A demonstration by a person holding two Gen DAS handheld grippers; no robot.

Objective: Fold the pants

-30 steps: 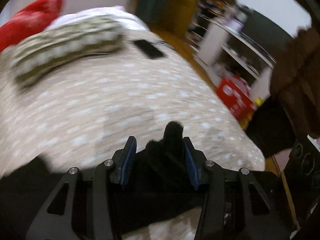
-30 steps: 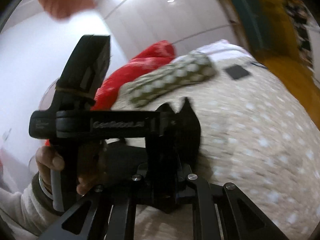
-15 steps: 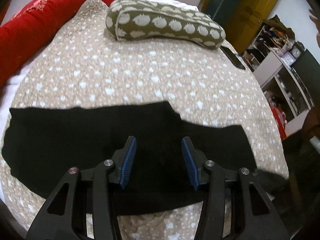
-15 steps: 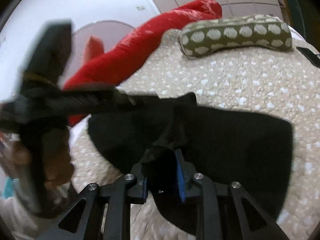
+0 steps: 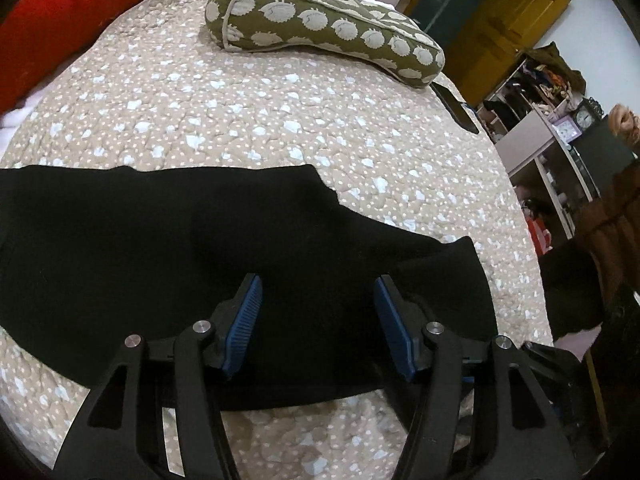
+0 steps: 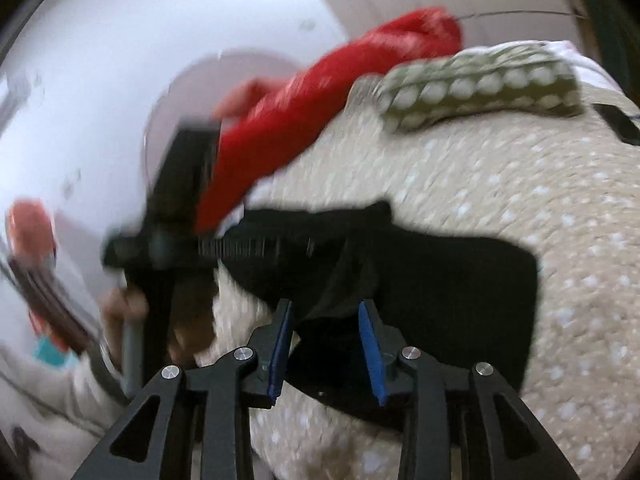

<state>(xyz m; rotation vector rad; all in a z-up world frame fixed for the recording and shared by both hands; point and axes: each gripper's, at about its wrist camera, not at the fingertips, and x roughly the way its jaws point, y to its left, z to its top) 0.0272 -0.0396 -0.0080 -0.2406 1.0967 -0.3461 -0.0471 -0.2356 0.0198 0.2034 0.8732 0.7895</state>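
The black pants (image 5: 168, 240) lie flat across the near part of the beige dotted bedspread (image 5: 240, 112). My left gripper (image 5: 318, 292) is open and empty just above the pants' near edge. In the blurred right wrist view my right gripper (image 6: 326, 312) is open, with a raised fold of the pants (image 6: 440, 288) between its blue pads (image 6: 370, 344). The left gripper's body (image 6: 176, 216) shows at the left of that view, held by a hand.
An olive pillow with pale spots (image 5: 320, 28) lies at the far side of the bed. A red blanket (image 5: 52, 28) lies along the far left. A dark phone (image 5: 458, 108) sits at the bed's right edge. Shelves (image 5: 552, 128) stand beyond the bed on the right.
Both grippers held the pants up a second ago. The pants came down flat on the bed. The left gripper opened first, and the right gripper has now opened too.
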